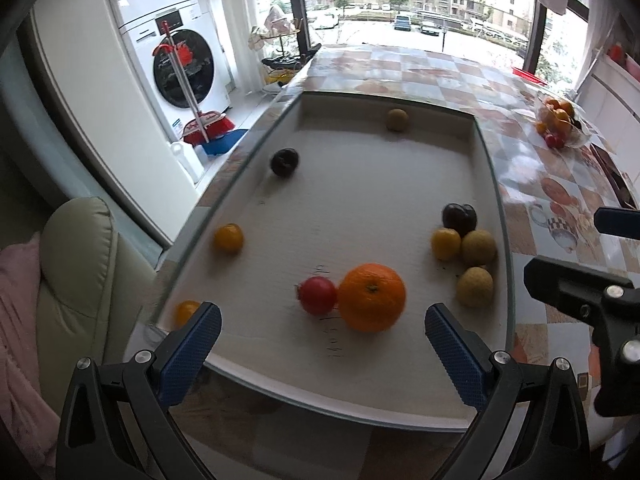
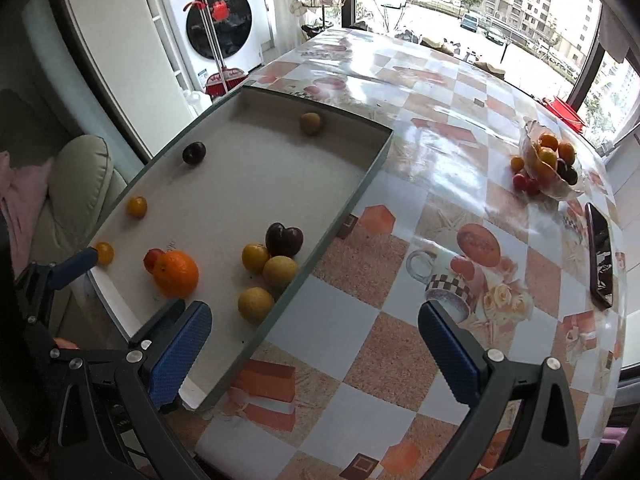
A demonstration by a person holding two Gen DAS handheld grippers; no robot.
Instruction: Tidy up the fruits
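Fruits loose in tray (grippers empty)

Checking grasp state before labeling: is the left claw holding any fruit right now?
No, the left claw is open and empty, its blue pads spread apart short of the large orange in the tray.

Loose fruits scattered in a shallow white tray, more heaped in a glass bowl.

A large orange touches a red fruit near the tray's front. By the right wall cluster a dark plum, a yellow fruit and two tan round fruits. Along the left wall lie two small orange fruits and another dark plum; a tan fruit sits at the far wall.
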